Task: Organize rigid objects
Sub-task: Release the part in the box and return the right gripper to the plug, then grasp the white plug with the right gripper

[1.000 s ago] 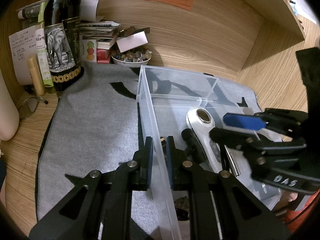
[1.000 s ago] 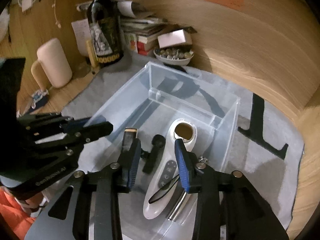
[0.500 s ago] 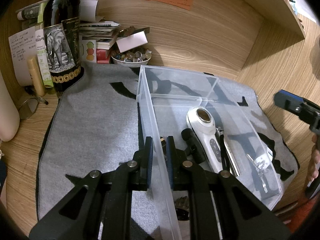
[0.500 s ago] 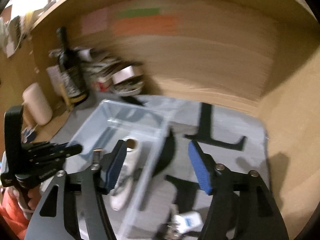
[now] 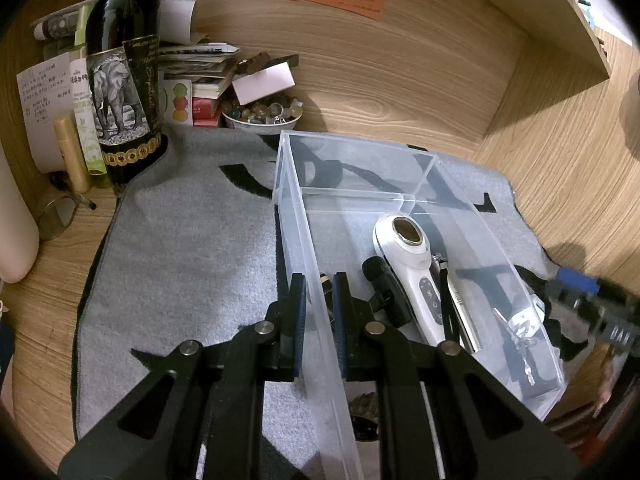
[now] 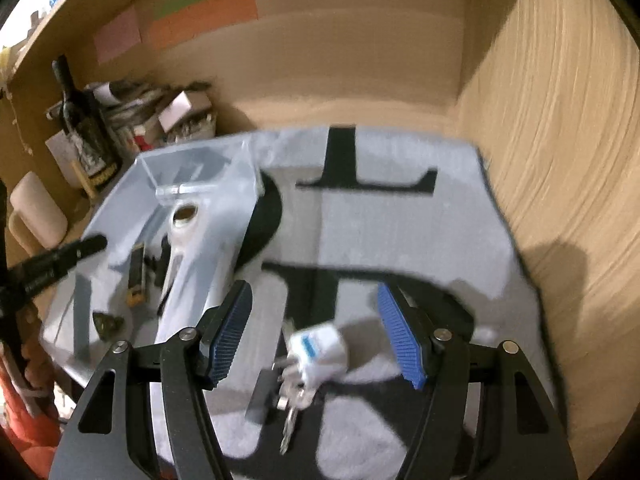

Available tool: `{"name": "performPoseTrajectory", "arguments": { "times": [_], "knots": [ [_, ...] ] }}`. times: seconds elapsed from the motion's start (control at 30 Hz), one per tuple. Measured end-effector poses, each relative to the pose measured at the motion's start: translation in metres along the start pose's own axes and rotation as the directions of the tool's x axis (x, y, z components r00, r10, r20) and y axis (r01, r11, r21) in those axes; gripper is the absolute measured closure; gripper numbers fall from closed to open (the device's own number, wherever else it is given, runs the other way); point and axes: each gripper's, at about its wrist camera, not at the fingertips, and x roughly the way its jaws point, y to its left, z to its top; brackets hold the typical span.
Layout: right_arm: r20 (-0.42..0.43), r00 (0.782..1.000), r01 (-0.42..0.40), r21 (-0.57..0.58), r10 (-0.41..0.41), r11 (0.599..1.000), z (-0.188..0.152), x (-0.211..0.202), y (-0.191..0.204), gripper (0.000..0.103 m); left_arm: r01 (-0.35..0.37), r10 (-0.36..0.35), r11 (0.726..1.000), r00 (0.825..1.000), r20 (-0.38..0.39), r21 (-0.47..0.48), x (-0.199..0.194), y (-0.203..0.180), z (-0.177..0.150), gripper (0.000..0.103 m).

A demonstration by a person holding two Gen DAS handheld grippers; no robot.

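Note:
A clear plastic bin [image 5: 480, 216] lies on a grey mat [image 5: 188, 248]. My left gripper [image 5: 320, 300] is shut on the bin's left wall. Inside lie a white handheld device [image 5: 416, 272], a black object [image 5: 380, 284] and a slim metal tool [image 5: 460, 312]. In the right wrist view the bin [image 6: 232, 184] is at the left. My right gripper [image 6: 316, 332] is wide open over the mat, to the right of the bin. A white tag with keys [image 6: 316, 352] lies on the mat between its fingers.
A dark wine bottle [image 5: 124, 80], stacked books and papers [image 5: 196, 76], a bowl of small beads [image 5: 260, 116] and a round mirror [image 5: 60, 216] crowd the back left. Wooden walls [image 5: 560, 152] close the back and right. A cream cylinder [image 6: 36, 212] stands left.
My right gripper has left the bin, swung right and opened wide over the keys on the mat. My left gripper has stayed clamped on the bin wall.

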Motion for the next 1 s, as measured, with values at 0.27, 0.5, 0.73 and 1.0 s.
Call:
{"name": "performPoseTrajectory", "arguments": {
  "times": [0.27, 0.5, 0.73, 1.0],
  "knots": [
    [-0.09, 0.996, -0.02, 0.04, 0.023, 0.999, -0.028, 0.026, 0.0, 0.041, 0.01, -0.01, 1.0, 1.0, -0.003, -0.005, 0.0, 0.002, 0.0, 0.09],
    [-0.09, 0.995, -0.037, 0.092, 0.045, 0.995, -0.031, 0.034, -0.012, 0.056, 0.011, -0.011, 1.0, 1.0, -0.002, -0.01, 0.0, 0.002, 0.0, 0.09],
    [-0.039, 0.999, -0.008, 0.093, 0.012, 0.996, -0.022, 0.023, -0.015, 0.057, 0.012, -0.012, 1.0, 1.0, -0.002, -0.011, 0.0, 0.002, 0.0, 0.09],
    [0.02, 1.0, -0.021, 0.037, 0.02, 0.999, 0.006, 0.008, -0.003, 0.089, 0.012, -0.012, 1.0, 1.0, -0.001, -0.014, 0.0, 0.002, 0.0, 0.09]
  ]
}}
